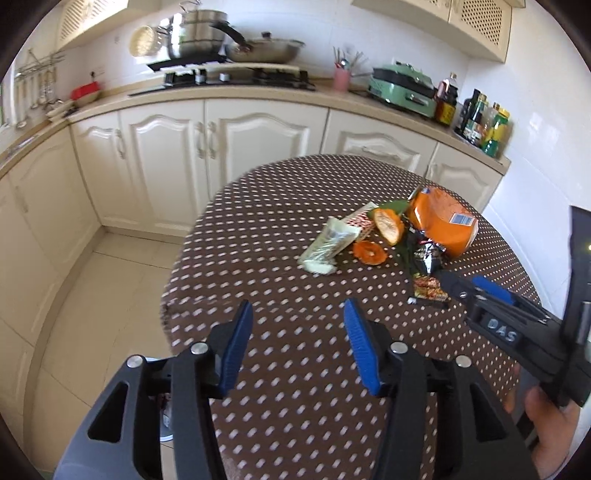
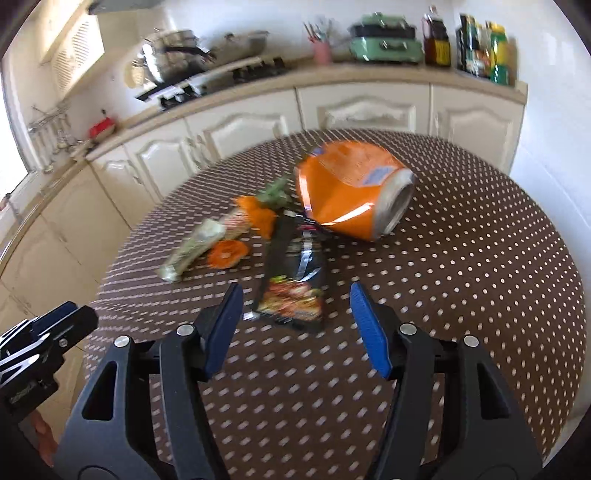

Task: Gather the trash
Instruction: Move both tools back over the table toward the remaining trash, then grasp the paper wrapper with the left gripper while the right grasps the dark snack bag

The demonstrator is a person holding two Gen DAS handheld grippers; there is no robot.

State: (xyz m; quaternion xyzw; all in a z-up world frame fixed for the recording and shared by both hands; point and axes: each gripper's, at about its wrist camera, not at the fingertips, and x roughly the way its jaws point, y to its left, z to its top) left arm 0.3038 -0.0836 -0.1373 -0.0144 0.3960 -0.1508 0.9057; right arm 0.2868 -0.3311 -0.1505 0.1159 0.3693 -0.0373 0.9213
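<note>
Trash lies on a round table with a brown dotted cloth (image 1: 295,387) (image 2: 480,277). A crushed orange can (image 1: 443,225) (image 2: 351,192) lies on its side. Beside it are orange peel pieces (image 1: 369,253) (image 2: 226,253), a pale green wrapper (image 1: 325,245) (image 2: 192,247), green leaves (image 1: 393,206) and a dark snack packet (image 1: 430,291) (image 2: 295,291). My left gripper (image 1: 297,343) is open and empty over the table's near left part. My right gripper (image 2: 295,328) is open and empty, its fingers on either side of the snack packet's near end. It also shows in the left wrist view (image 1: 480,291).
Cream kitchen cabinets (image 1: 166,147) run behind the table under a counter with a stove (image 1: 236,79), pots (image 1: 199,35), a green appliance (image 1: 402,88) and bottles (image 1: 484,122). A tiled floor (image 1: 110,295) lies left of the table. A white wall (image 1: 546,110) stands at the right.
</note>
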